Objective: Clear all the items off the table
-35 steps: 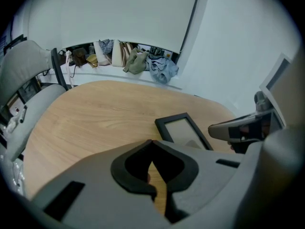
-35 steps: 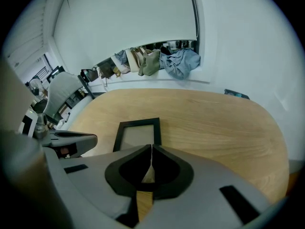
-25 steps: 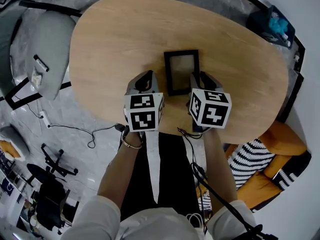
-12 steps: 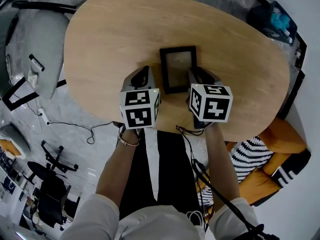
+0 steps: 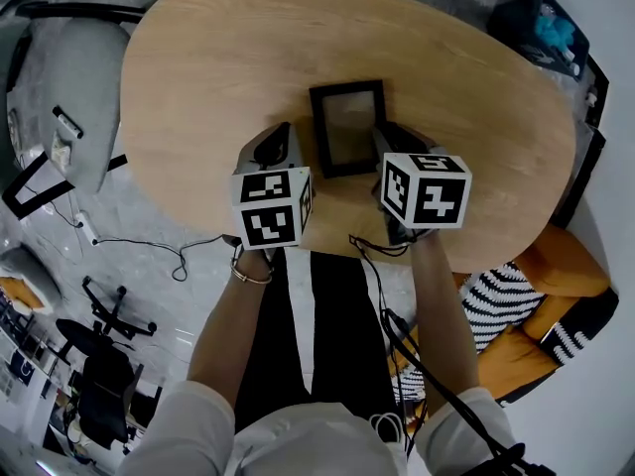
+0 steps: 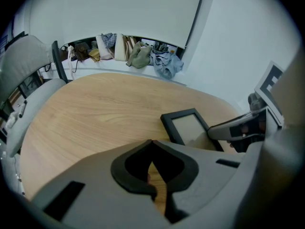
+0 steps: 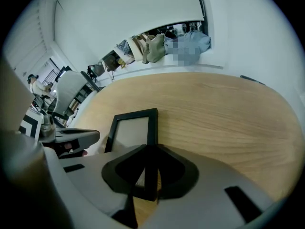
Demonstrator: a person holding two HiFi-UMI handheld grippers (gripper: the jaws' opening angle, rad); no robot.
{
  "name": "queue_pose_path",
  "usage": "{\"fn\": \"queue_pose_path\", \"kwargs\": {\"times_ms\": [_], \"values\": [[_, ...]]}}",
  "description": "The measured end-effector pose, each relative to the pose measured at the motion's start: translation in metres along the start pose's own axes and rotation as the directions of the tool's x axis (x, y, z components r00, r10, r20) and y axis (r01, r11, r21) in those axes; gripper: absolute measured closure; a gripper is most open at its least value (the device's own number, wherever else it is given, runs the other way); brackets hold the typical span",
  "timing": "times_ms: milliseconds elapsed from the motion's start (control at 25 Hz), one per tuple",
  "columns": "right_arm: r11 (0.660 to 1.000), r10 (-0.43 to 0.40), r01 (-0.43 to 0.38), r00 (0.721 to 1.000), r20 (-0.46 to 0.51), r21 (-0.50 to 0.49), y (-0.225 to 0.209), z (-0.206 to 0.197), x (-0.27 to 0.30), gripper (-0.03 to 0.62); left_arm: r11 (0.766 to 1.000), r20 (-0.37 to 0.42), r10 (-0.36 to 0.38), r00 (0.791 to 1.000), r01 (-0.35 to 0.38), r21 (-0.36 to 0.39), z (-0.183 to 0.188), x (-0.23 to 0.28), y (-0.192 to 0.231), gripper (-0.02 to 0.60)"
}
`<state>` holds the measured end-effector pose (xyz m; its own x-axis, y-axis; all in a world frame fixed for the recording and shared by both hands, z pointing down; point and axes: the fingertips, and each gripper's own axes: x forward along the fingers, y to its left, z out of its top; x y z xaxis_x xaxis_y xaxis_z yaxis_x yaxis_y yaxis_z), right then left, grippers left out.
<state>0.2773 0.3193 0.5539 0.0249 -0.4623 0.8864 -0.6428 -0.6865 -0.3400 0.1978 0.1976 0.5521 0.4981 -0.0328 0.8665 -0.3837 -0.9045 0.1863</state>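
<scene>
**Obs.** The picture frame (image 5: 347, 127) lies flat near the middle of the table (image 5: 198, 67), a little toward your edge.

**Right gripper** (image 7: 150, 149): at the frame's 4 o'clock, pitched steeply down. Its jaws have just been closing. The frame's right-hand rail (image 7: 152, 123) runs between them, and the tips look pinched on it near the lower corner.

**Left gripper** (image 6: 151, 141): at the frame's 8 o'clock, just beside the left rail, with no contact that I can see. Its tips are pressed together with nothing between them.

**Step in hand (judgement):** you are securing the frame for the lift off the table.

**Notes for you:**
- Make sure the pinch is firm before you raise. A one-sided hold near a corner will probably let the 12 o'clock end droop and twist.
- Tip the held edge up first, slowly, so the far rail pivots on the wood and does not skid.
- The front is probably glass, so carry it low.
- If it sags, open your left gripper and take the opposite rail.
</scene>
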Motion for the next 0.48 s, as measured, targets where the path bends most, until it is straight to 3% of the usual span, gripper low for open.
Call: {"fn": "queue_pose_path", "kwargs": {"times_ms": [480], "values": [[1.0, -0.018, 0.017, 0.999, 0.044, 0.018, 0.02, -0.001, -0.014, 0.513, 0.999, 0.015, 0.012, 1.0, -0.011, -0.049, -0.009, -0.017, 0.017, 0.578]]}}
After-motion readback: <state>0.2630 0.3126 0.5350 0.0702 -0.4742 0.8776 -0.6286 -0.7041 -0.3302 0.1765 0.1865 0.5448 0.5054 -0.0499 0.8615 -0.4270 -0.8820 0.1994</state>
